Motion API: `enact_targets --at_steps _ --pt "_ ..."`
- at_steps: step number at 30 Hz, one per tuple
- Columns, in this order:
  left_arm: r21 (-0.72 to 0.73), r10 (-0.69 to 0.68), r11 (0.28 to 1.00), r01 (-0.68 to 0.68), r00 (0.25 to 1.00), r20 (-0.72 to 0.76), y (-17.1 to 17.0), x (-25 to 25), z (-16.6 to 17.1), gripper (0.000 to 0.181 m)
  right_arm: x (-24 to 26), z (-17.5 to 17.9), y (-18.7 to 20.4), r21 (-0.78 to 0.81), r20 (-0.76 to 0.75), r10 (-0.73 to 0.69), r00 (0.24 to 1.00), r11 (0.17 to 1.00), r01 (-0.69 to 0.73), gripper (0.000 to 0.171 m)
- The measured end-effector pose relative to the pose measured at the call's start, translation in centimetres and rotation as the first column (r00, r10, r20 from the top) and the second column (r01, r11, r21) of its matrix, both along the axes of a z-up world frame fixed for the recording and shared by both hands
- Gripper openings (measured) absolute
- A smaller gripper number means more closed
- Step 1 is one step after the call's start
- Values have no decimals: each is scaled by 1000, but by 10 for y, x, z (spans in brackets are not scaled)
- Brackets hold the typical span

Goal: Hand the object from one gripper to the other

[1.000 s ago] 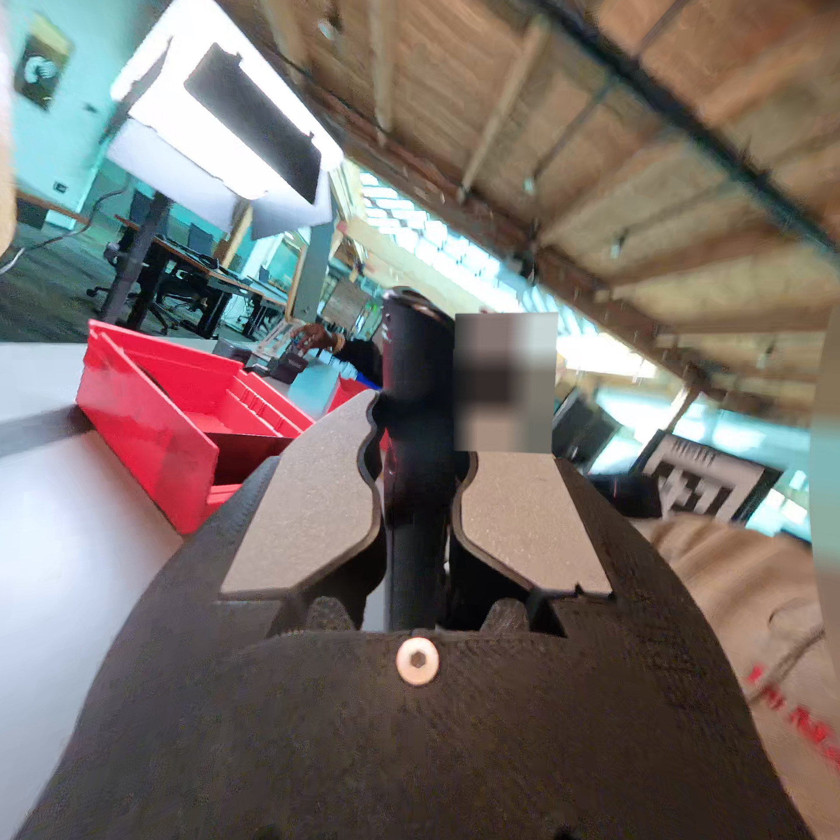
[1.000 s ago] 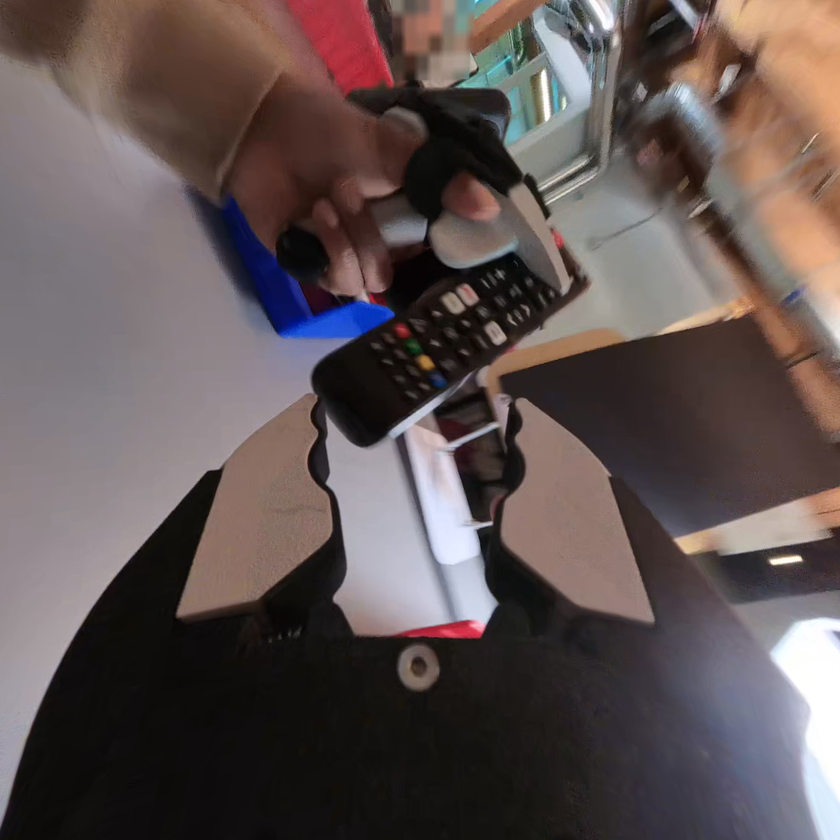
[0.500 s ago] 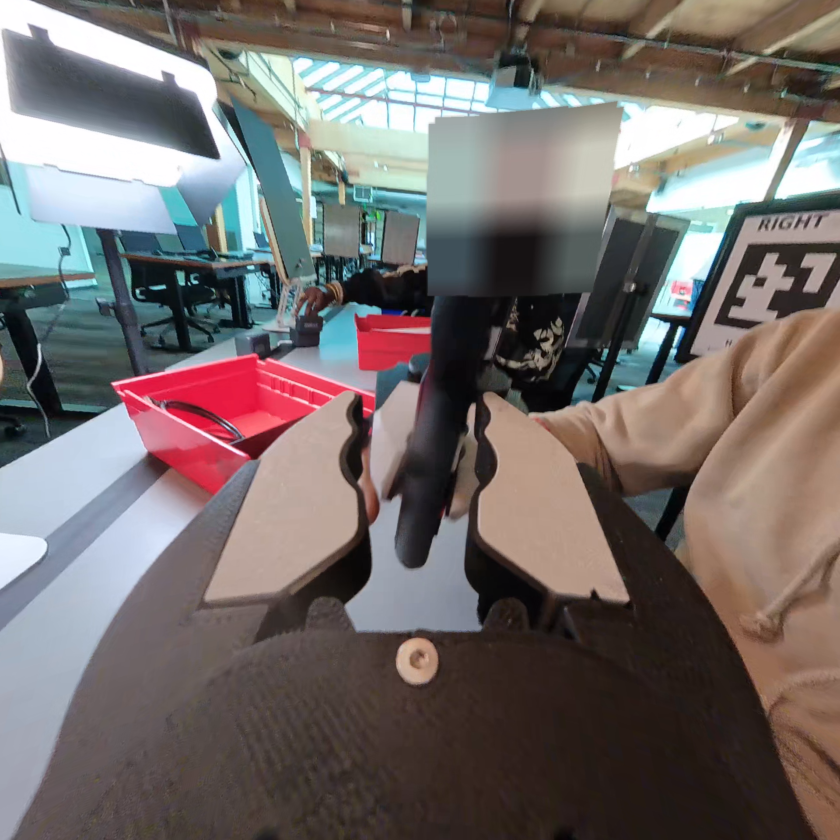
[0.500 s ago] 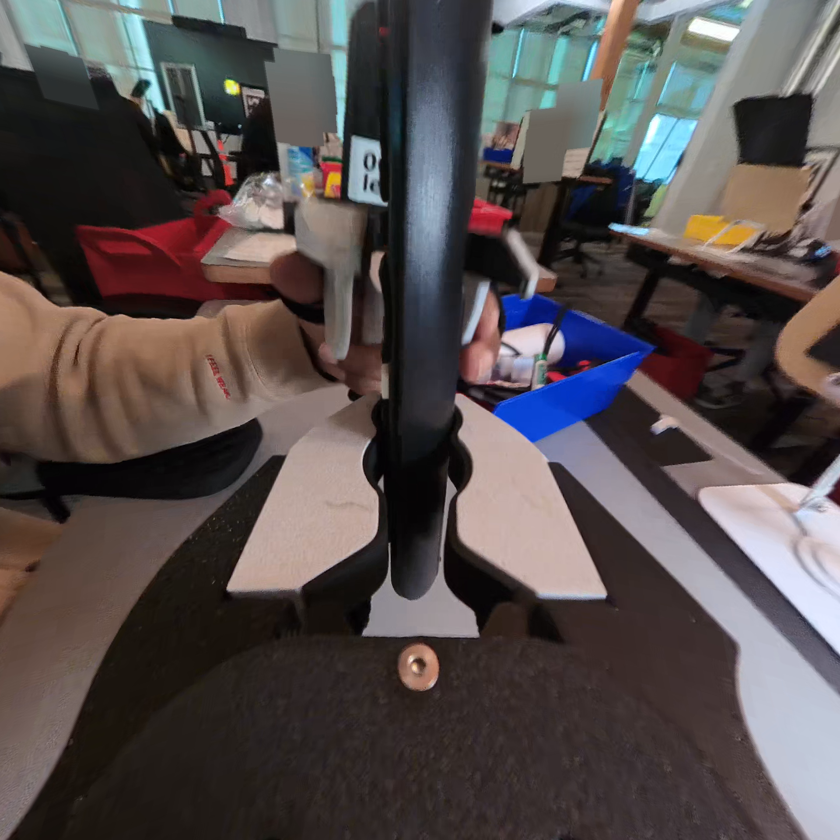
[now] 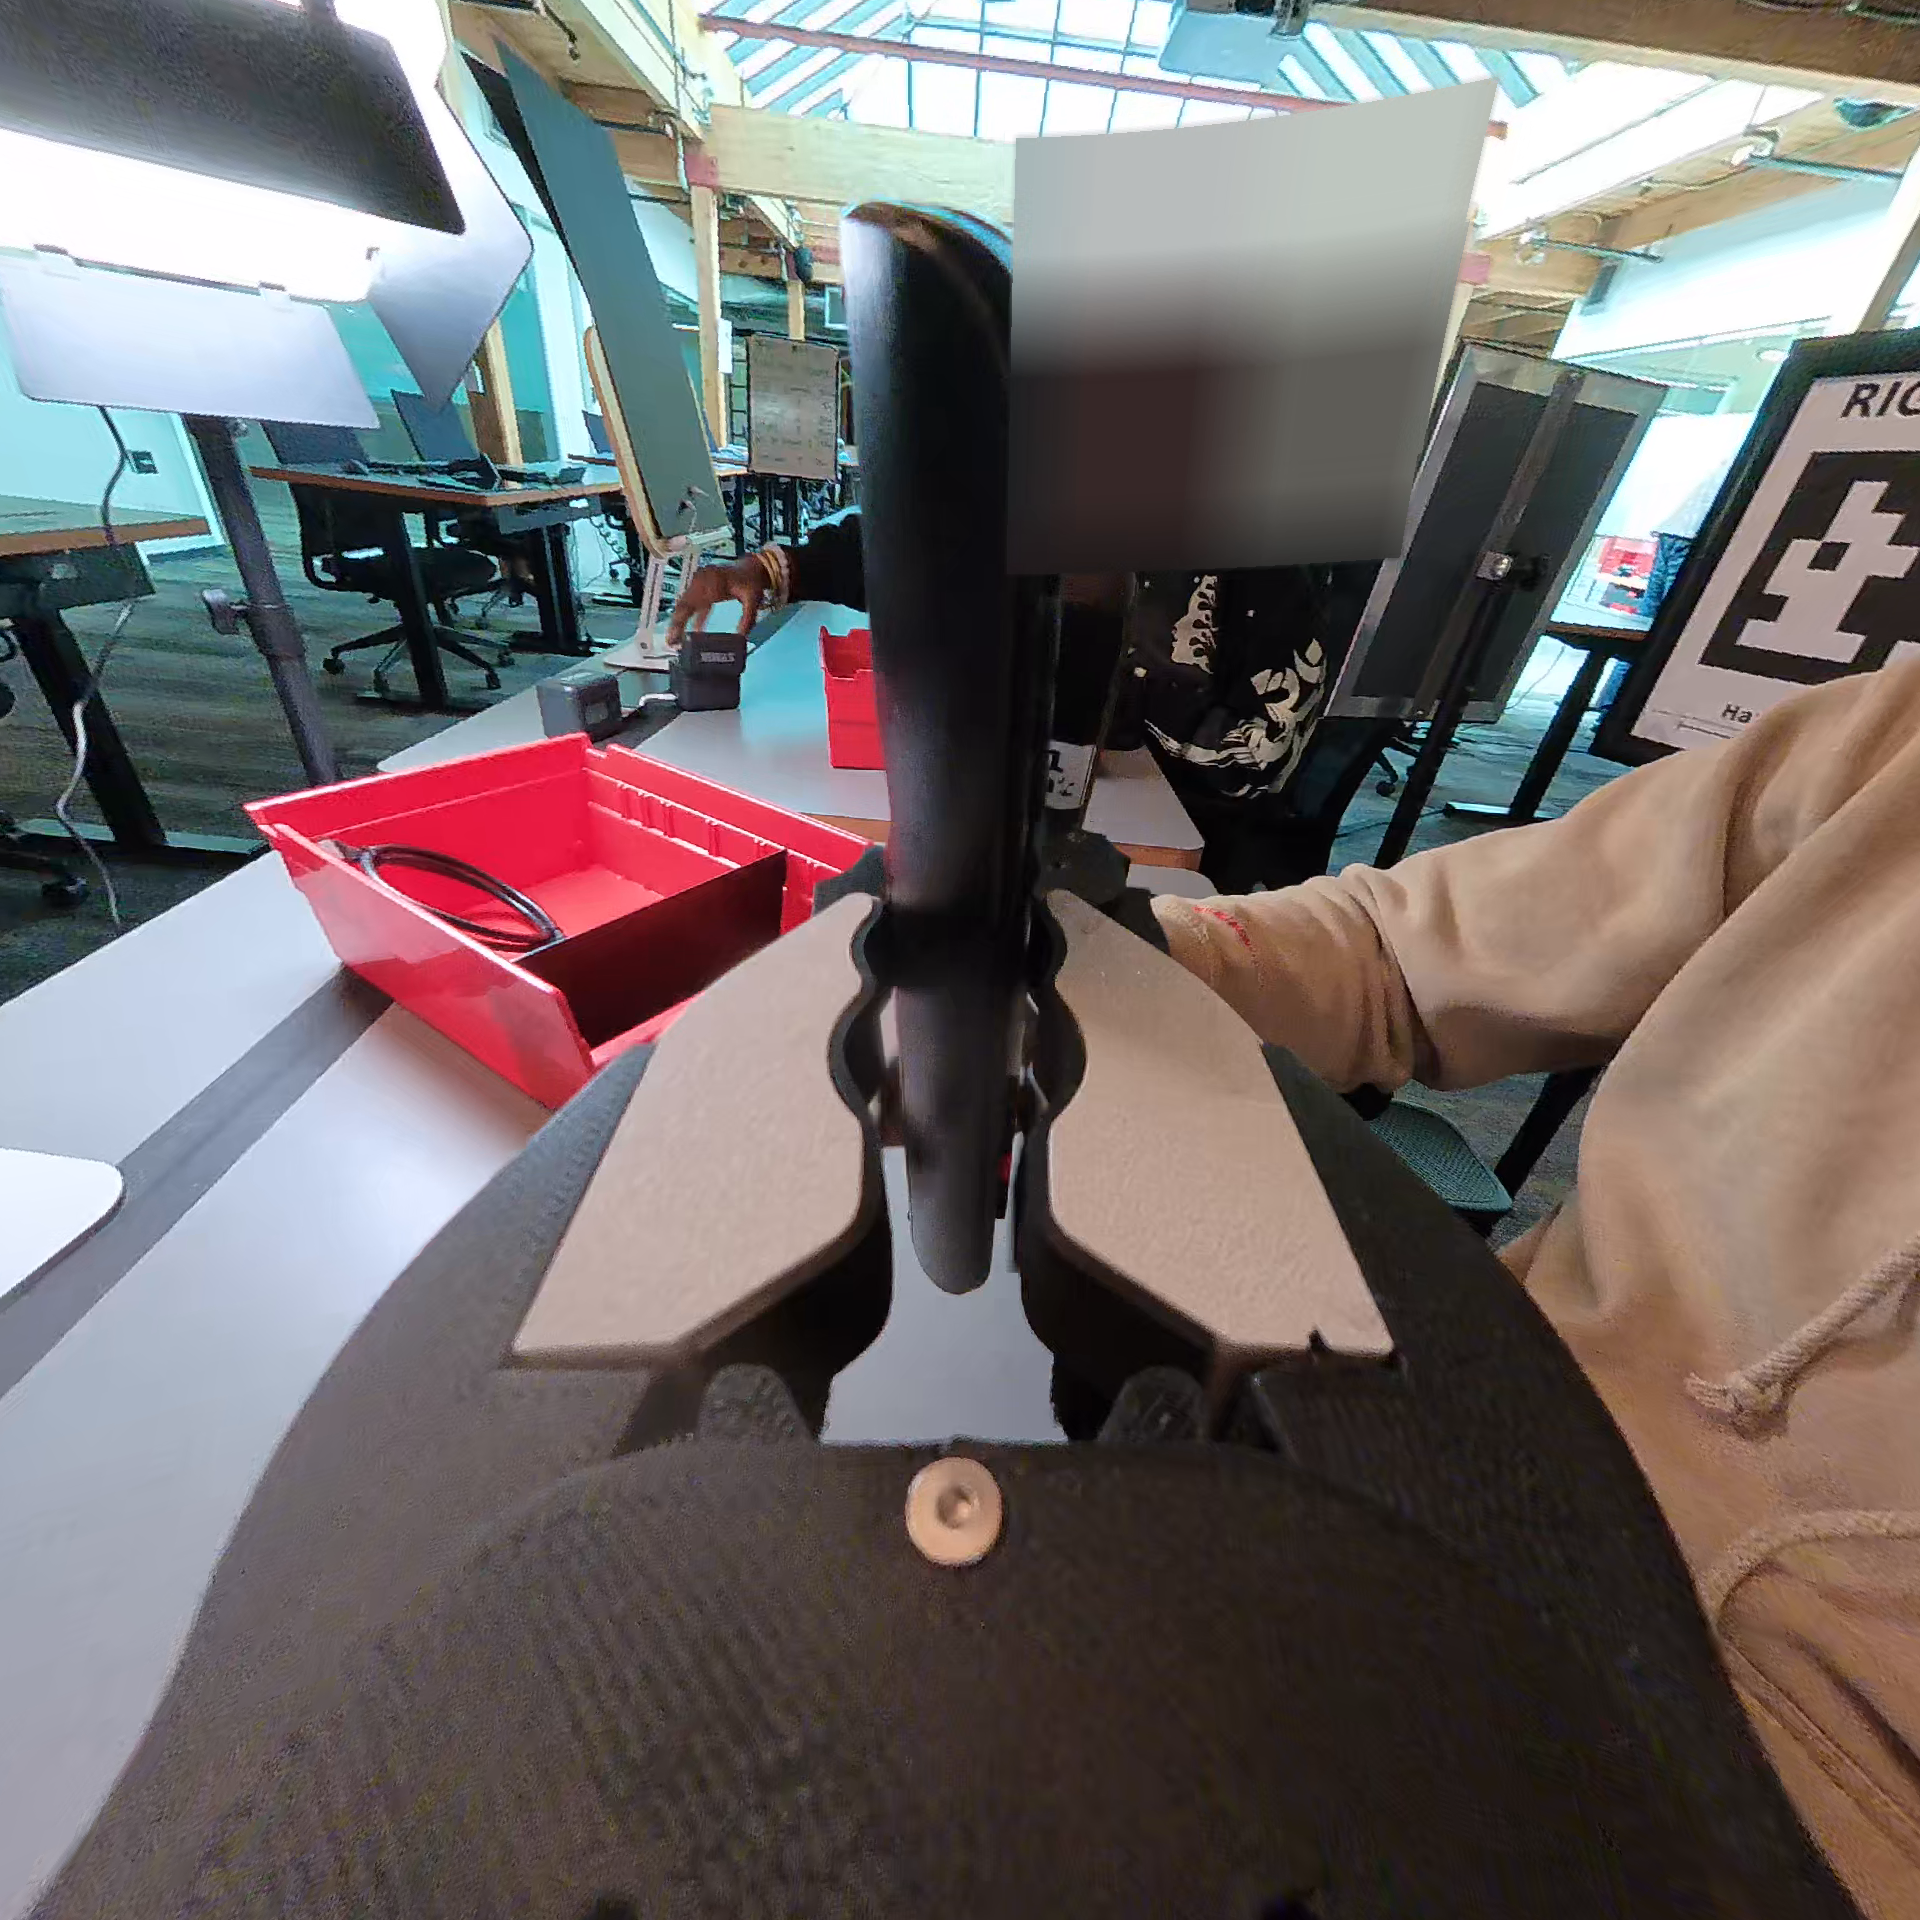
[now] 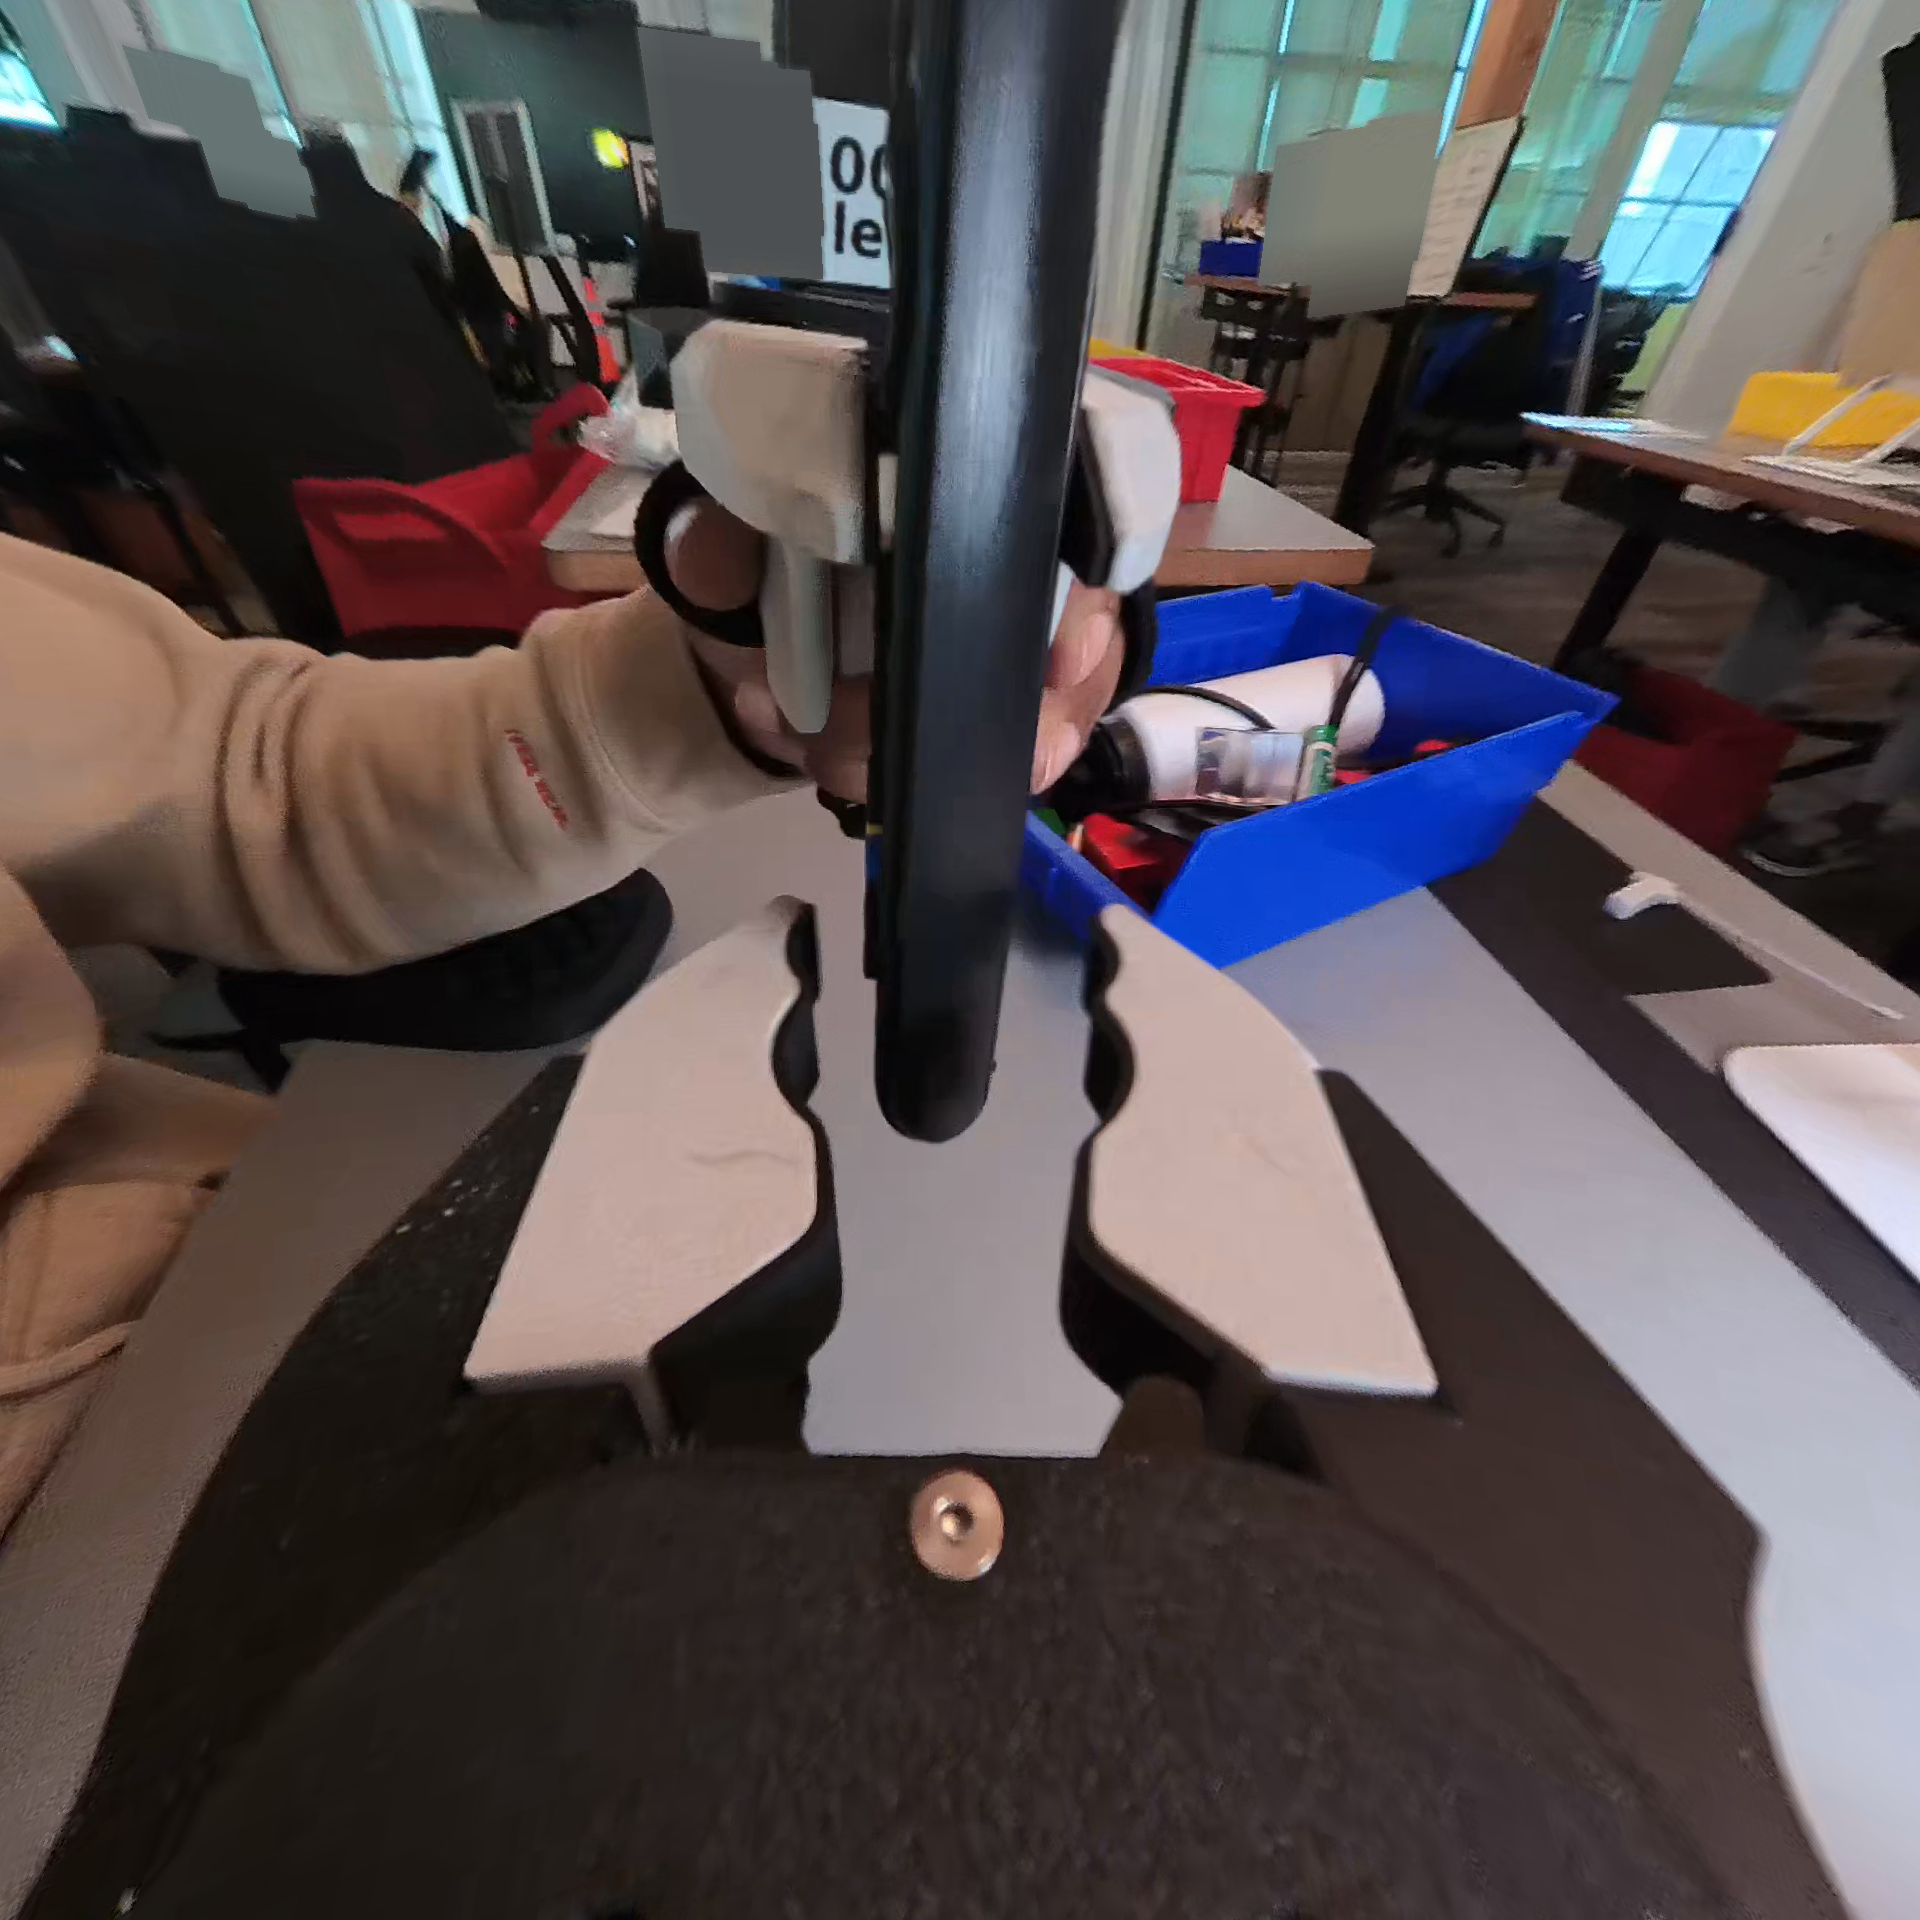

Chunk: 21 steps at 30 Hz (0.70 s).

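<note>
The object is a black remote control (image 5: 935, 623), held upright and seen edge-on. My left gripper (image 5: 956, 935) is shut on its lower part, with both grey pads pressed against its sides. In the right wrist view the same remote (image 6: 977, 520) hangs between the fingers of my right gripper (image 6: 951, 925), which is open with a clear gap on each side. Higher up in that view, the left gripper's grey fingers (image 6: 769, 457) clamp the remote. The remote's button face is hidden.
A red bin (image 5: 447, 935) holding a black cable sits on the grey table at the left. A blue bin (image 6: 1351, 831) with a white bottle and small items stands behind the remote. A white pad (image 6: 1849, 1132) lies at the right. A beige sleeve (image 5: 1558, 987) reaches across. About 7 cm separates my left fingertips from my right.
One second ago the left gripper held the remote. Half a second ago the right gripper was shut on it and the left was open. Now the left is shut on it and the right is open.
</note>
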<state>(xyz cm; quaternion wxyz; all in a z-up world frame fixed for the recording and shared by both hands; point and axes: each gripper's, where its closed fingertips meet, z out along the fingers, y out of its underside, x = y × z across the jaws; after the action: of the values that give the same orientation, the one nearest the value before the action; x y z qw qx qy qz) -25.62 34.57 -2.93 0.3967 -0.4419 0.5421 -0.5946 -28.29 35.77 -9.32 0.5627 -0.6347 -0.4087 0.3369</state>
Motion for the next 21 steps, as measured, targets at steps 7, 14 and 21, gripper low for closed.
enact_targets --at_steps 7,14,21 --pt "-31 1 1000 -1 1000 -5 1 5 -9 42 -3 22 -4 22 -136 12 991 1000 -9 24" --pt "-41 -11 999 9 999 -47 0 11 -19 23 5 19 1 -28 -101 -39 994 999 36 25" --pt "59 84 995 -76 985 -151 28 6 -52 23 50 52 9 7 -187 -106 977 994 110 55"
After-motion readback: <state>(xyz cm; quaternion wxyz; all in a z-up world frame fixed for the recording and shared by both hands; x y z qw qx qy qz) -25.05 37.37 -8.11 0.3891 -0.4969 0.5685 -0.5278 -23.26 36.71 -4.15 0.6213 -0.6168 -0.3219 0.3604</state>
